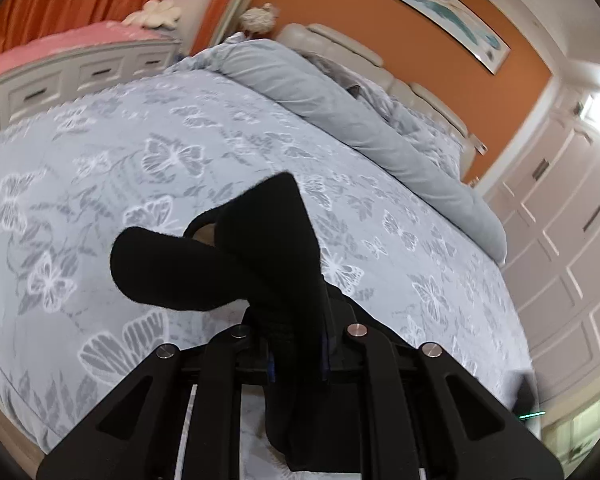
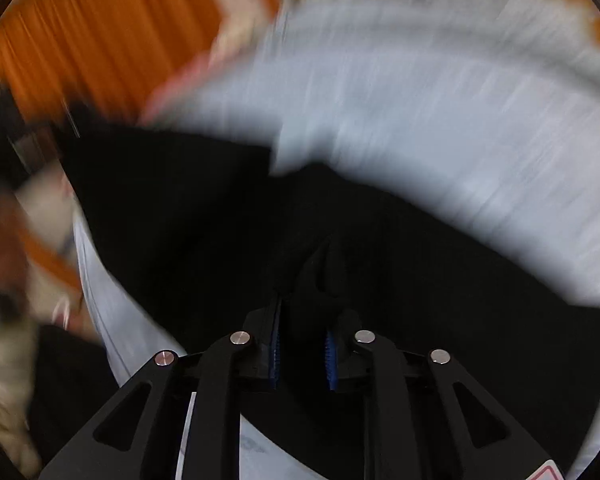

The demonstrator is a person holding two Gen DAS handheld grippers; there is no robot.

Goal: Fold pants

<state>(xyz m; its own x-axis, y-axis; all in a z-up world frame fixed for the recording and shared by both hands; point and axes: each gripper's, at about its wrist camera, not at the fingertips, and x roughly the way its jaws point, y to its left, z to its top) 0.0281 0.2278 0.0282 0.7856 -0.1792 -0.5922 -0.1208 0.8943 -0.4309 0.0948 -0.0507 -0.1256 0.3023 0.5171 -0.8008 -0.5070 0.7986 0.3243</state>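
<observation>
Gripping black pants w/ left gripper; bedspread open beyond.

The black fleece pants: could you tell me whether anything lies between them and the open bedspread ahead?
Nothing visible does. The left gripper is shut on the black fleece pants, and the grey butterfly-print bedspread ahead is bare up to the rolled grey duvet by the headboard.

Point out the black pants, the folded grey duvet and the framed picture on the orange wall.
black pants (image 1: 220, 256): left wrist view, raised fabric beyond the gripper.
folded grey duvet (image 1: 340, 108): left wrist view, middle of the roll.
framed picture (image 1: 440, 8): left wrist view, its centre.
</observation>
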